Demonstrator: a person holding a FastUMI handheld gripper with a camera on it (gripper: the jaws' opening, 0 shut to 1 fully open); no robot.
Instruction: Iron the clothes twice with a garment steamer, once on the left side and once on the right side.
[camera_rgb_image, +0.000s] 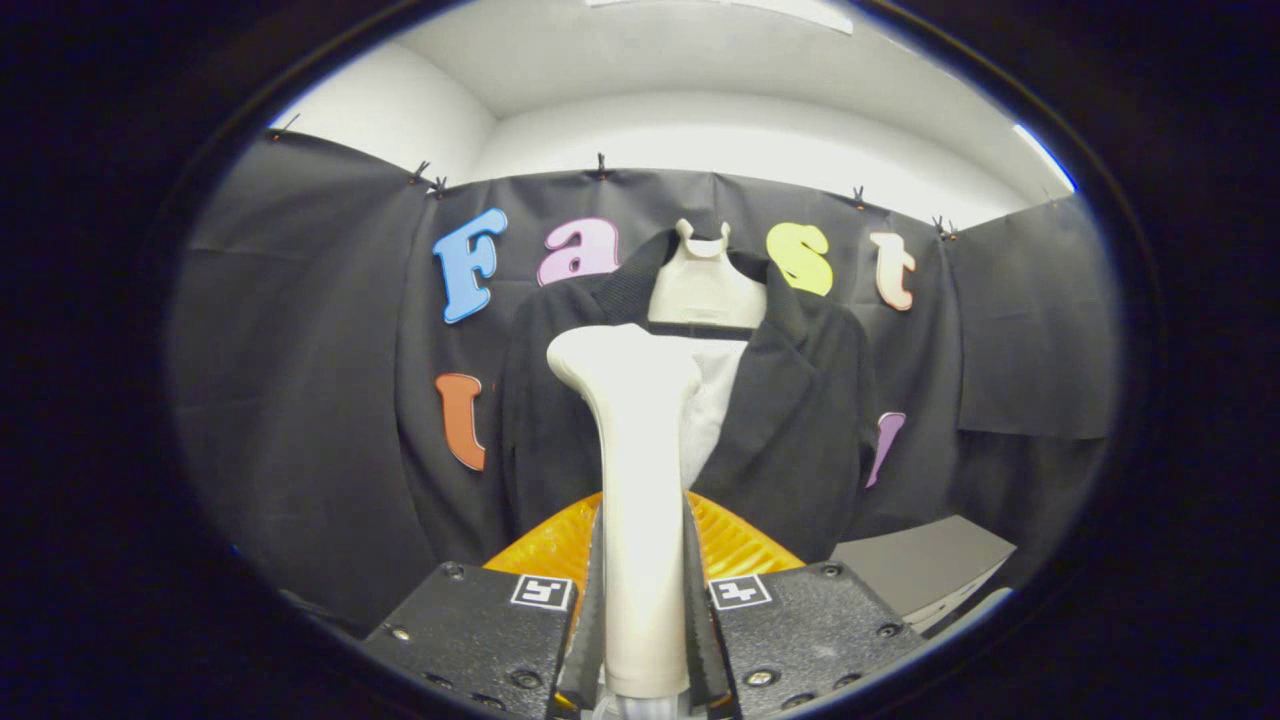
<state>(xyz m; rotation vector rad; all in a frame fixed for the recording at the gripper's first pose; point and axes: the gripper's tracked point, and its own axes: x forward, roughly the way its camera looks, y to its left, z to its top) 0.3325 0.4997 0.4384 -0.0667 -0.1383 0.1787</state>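
Note:
My gripper (642, 590) is shut on the handle of a cream-white garment steamer (636, 440), which stands upright between the fingers; its head tilts a little to the left, level with the jacket's chest. Beyond it hangs a black jacket (800, 400) on a pale mannequin torso (705, 285), its front open over a white inner lining. The steamer head sits in front of the jacket's left half, and I cannot tell whether it touches the cloth. The steamer hides the middle of the jacket.
An orange ribbed object (735, 540) lies just behind the fingers at the steamer's base. A grey tabletop (920, 570) shows low to the right of the jacket. White wall and ceiling rise above the black cloth.

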